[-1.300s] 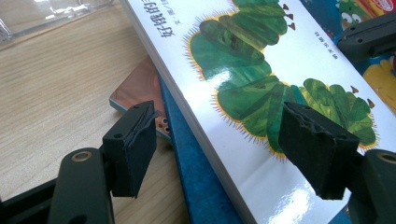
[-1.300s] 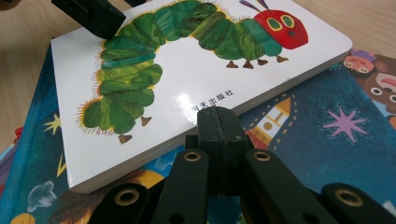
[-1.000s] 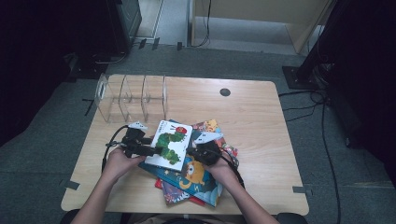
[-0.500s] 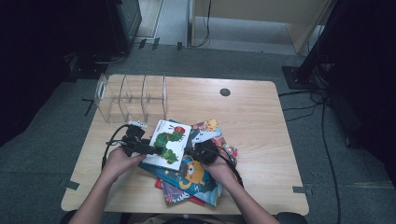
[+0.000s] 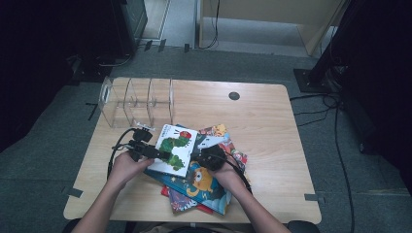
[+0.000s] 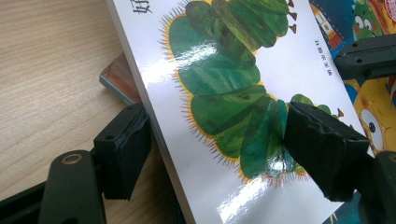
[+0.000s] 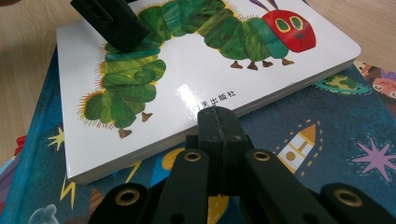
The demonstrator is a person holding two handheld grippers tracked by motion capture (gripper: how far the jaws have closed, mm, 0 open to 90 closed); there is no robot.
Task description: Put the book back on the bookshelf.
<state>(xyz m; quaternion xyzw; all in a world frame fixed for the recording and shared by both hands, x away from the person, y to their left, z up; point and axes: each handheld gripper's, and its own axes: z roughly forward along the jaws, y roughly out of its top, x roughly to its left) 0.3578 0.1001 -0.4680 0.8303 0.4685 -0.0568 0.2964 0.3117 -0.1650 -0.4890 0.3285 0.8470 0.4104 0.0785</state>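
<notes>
A white board book with a green caterpillar (image 5: 177, 145) lies on top of a stack of picture books (image 5: 204, 187). My left gripper (image 5: 163, 155) is open and straddles the book's left edge. In the left gripper view (image 6: 219, 123), one pad (image 6: 123, 149) sits beside the edge and the other rests on the cover (image 6: 233, 70). My right gripper (image 5: 200, 156) is shut with nothing in it. Its closed tip (image 7: 218, 121) touches the caterpillar book (image 7: 196, 60) at its near edge, above a blue rocket book (image 7: 317, 140).
A clear acrylic divider rack (image 5: 138, 102) stands at the back left of the wooden table (image 5: 262, 126). A black round grommet (image 5: 234, 95) sits near the far edge. The book stack spreads out toward the table's front edge.
The caterpillar book and my left gripper have shifted slightly to the left. My right gripper stays at the book's edge.
</notes>
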